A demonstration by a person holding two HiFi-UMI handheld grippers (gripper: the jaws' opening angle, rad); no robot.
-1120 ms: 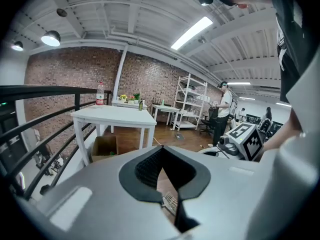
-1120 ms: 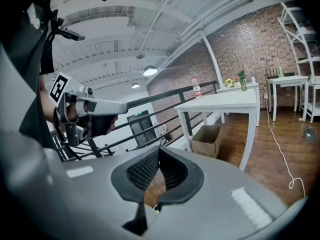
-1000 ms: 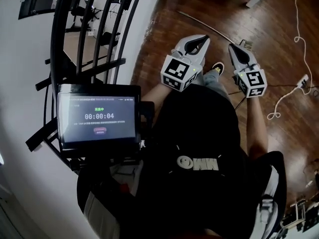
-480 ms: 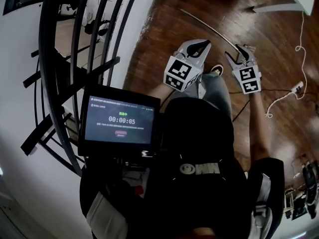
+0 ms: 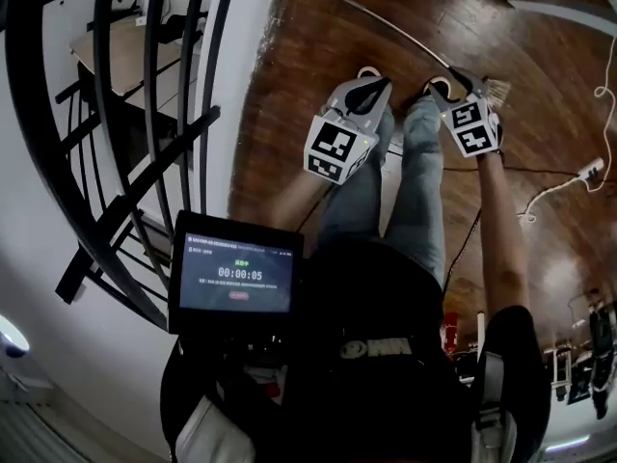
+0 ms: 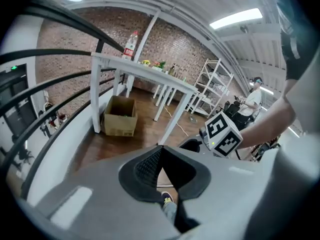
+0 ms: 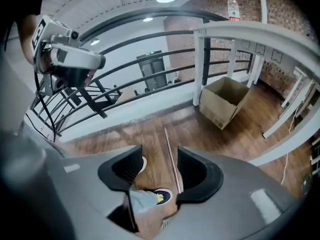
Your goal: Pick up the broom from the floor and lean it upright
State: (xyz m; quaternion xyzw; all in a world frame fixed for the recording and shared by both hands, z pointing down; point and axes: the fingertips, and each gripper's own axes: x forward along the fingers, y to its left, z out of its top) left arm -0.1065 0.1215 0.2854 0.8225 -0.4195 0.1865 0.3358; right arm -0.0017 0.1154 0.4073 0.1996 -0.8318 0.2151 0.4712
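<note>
The broom lies flat on the wooden floor. Its thin pale handle runs diagonally, and its straw bristles are by my right gripper. In the right gripper view the handle shows through the gap of that gripper. Its jaws have just opened wide, they hang above the floor, and nothing is between the pads. My left gripper is shut and empty, left of the broom above the person's legs. In its own view the left gripper's pads meet, and the right gripper's marker cube is beyond them.
A curved black railing borders the floor on the left. A cardboard box sits under a white table. A white cable with a power strip lies at the right. The person's shoes stand beside the handle. A tablet hangs at the chest.
Both grippers have dropped toward the floor as the person bent forward. The right gripper went from shut to wide open. The left stayed shut.
</note>
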